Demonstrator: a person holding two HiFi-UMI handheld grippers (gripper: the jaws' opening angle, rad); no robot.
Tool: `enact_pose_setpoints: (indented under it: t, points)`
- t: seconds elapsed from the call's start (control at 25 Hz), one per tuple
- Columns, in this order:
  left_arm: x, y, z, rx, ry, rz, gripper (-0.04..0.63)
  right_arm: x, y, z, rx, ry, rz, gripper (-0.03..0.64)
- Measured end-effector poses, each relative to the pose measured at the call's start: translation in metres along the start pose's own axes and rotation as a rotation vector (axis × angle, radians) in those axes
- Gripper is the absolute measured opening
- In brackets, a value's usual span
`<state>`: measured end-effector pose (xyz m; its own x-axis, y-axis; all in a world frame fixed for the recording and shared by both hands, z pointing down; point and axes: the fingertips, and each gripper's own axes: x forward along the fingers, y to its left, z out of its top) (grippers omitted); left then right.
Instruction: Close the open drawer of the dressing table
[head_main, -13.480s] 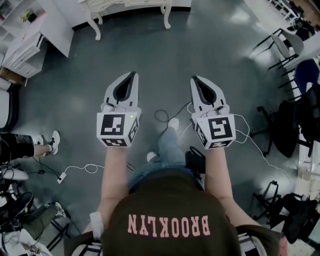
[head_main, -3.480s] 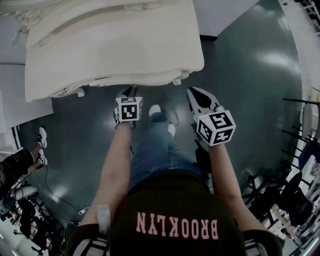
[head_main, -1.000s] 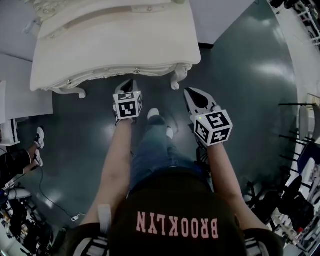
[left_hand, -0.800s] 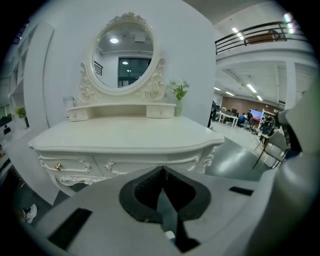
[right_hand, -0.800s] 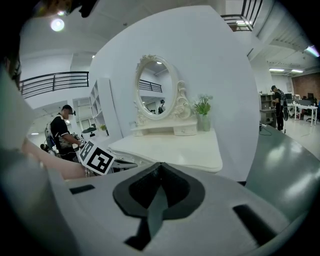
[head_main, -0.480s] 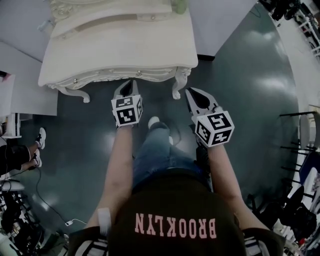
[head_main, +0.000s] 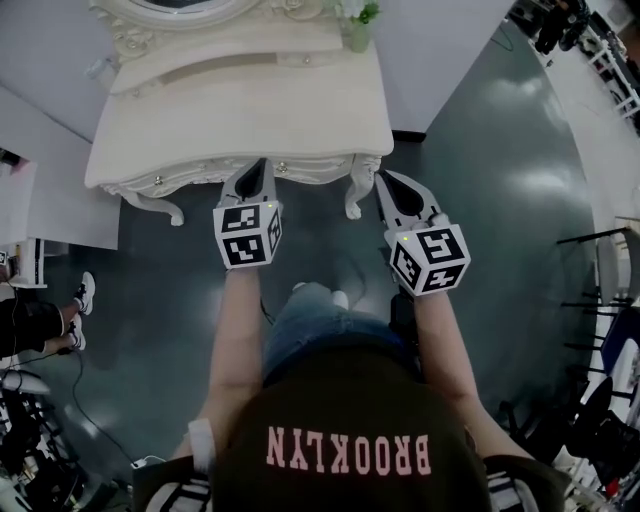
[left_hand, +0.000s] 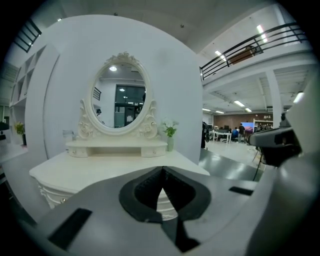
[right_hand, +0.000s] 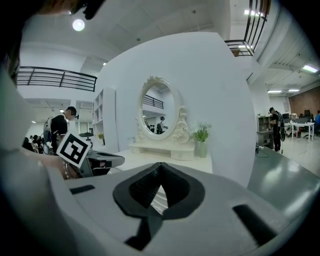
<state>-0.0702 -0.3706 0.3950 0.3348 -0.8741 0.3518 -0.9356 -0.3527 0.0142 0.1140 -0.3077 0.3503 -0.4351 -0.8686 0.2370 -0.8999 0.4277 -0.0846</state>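
The white dressing table (head_main: 240, 110) stands just ahead, with an oval mirror (left_hand: 120, 92) and a small vase of flowers (head_main: 358, 25) at its back. Its carved front (head_main: 215, 178) with small knobs looks flush under the top; I see no drawer standing out. My left gripper (head_main: 261, 163) hovers shut in front of the table's front edge, nothing between its jaws. My right gripper (head_main: 380, 176) is also shut and bare, beside the table's right front leg (head_main: 352, 198). Both gripper views look level across the tabletop (left_hand: 115, 167) (right_hand: 150, 157) toward the mirror (right_hand: 156, 112).
Dark glossy floor surrounds the table. A white cabinet (head_main: 25, 215) stands at the left, with another person's shoes (head_main: 80, 300) and cables nearby. Black chairs (head_main: 600, 420) crowd the right edge. A white wall (head_main: 440, 50) rises behind the table.
Both grippers have risen, the left more. The table has slid up and away in the head view, and its mirror and vase have come into sight.
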Motion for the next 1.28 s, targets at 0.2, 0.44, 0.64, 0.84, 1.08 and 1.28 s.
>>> enact_pose_setpoints:
  t: [0.2,0.44,0.64,0.84,1.08,1.28]
  points:
    - [-0.014,0.008,0.034,0.027,-0.059,-0.022,0.005,0.004,0.009,0.024,-0.058,-0.046,-0.024,-0.005]
    - [-0.036,0.02,0.074,0.092,-0.13,-0.04,0.005,0.005,0.016,0.06,-0.09,-0.117,-0.071,-0.006]
    - [-0.05,0.024,0.103,0.124,-0.19,-0.046,0.005,0.002,0.021,0.084,-0.102,-0.163,-0.081,-0.006]
    - [-0.062,0.022,0.129,0.132,-0.259,-0.059,0.005,-0.002,0.025,0.105,-0.132,-0.194,-0.084,-0.006]
    - [-0.073,0.011,0.146,0.124,-0.32,-0.076,0.005,-0.016,0.024,0.127,-0.164,-0.233,-0.102,-0.006]
    - [-0.079,0.009,0.154,0.137,-0.349,-0.09,0.005,-0.017,0.026,0.136,-0.168,-0.237,-0.11,-0.006]
